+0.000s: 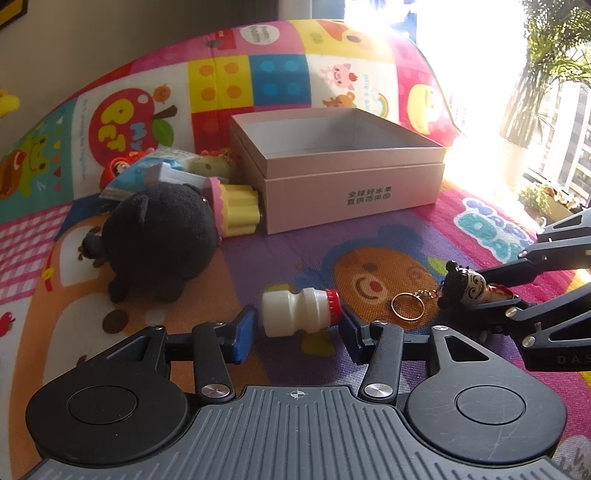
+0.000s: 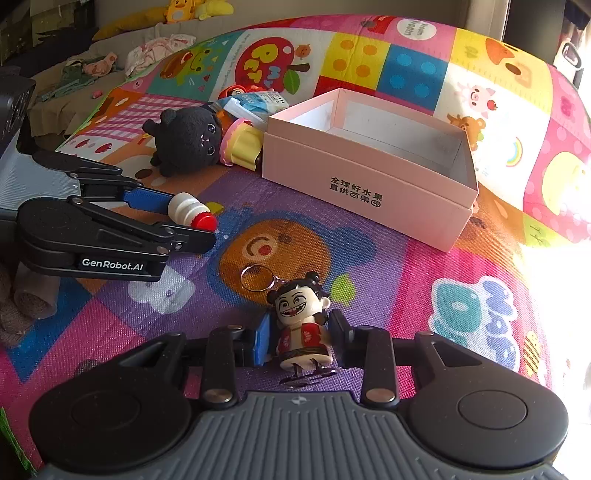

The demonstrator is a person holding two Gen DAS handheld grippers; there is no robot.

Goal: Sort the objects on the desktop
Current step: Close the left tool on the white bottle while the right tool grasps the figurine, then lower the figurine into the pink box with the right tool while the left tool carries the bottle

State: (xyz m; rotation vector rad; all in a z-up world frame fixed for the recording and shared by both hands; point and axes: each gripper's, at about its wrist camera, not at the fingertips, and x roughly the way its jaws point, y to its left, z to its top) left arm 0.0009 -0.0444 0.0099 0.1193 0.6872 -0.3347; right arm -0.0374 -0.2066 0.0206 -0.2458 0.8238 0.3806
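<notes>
Clutter sits mostly at the far left of the play mat (image 2: 424, 266): a black plush toy (image 1: 162, 236) lies on its side, with a yellow cupcake-shaped toy (image 1: 236, 210) pressed between it and the left wall of the pink box (image 1: 354, 184), and behind them a blue-and-white packet (image 1: 155, 173) and a small red-capped figure (image 1: 118, 168). The box stands open and nothing shows inside it; its printed front faces you. Nearer to you, your left gripper (image 1: 299, 325) is clamped on a small white bottle (image 1: 295, 312) with a red cap, which lies crosswise between the blue pads, base against the left pad and cap against the right one. Just to its right, your right gripper (image 2: 299, 332) has a keychain figurine (image 2: 301, 325) between its fingers, head pointing toward the box; the pads stand close on either side of its red body, but you cannot tell whether they press on it. Its key ring (image 2: 258, 277) lies on the mat's bear face, between the two grippers. The stretch of mat between both grippers and the box front is bare, while the plush toy lies left of that path. Beyond the mat's far left corner, loose clothes (image 2: 155, 51) and a yellow plush (image 2: 181, 11) rest on a beige surface.
</notes>
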